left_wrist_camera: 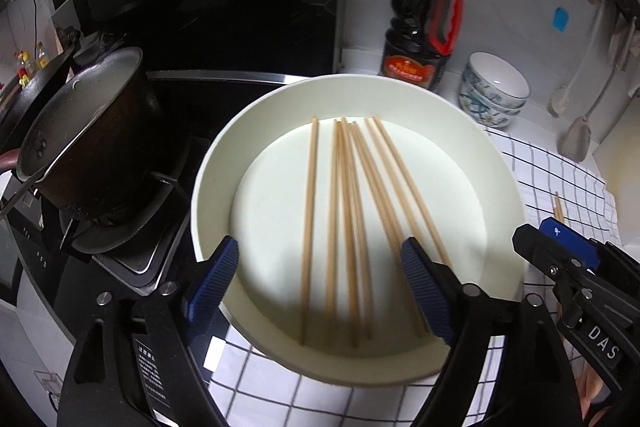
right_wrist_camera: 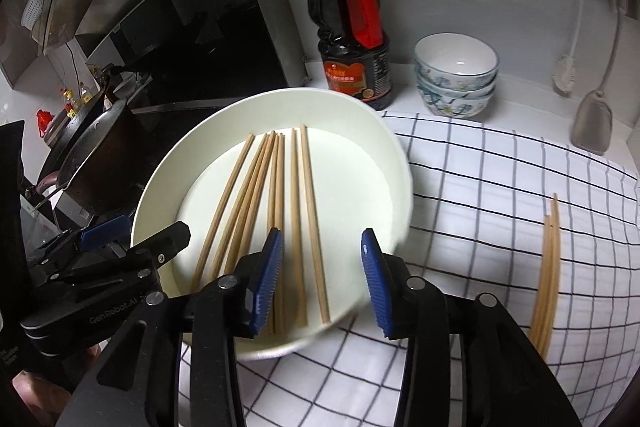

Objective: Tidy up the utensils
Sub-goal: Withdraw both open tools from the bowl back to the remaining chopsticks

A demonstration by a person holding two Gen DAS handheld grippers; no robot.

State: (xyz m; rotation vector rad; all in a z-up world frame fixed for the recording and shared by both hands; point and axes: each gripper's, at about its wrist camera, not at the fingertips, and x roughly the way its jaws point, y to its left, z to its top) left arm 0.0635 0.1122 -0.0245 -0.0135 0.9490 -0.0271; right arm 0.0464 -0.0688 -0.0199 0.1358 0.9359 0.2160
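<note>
Both hand-held grippers (left_wrist_camera: pixel 320 267) (right_wrist_camera: pixel 322 275) agape, empty

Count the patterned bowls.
3 patterned bowls, nested in one stack, right of the soy sauce bottle, behind the checked cloth. More may hide inside.

Checked cloth (right_wrist_camera: pixel 480 187) bears white bowl (right_wrist_camera: pixel 360 131); loose chopsticks (right_wrist_camera: pixel 548 267).

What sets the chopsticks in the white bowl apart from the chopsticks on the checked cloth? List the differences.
The chopsticks in the white bowl are many and fanned out, with gaps between them; the chopsticks on the checked cloth are few and pressed together in a tight bunch. The first group lies inside the bowl, between the open grippers; the second lies on the cloth, right of the right gripper. Both groups are plain, light wooden sticks.
</note>
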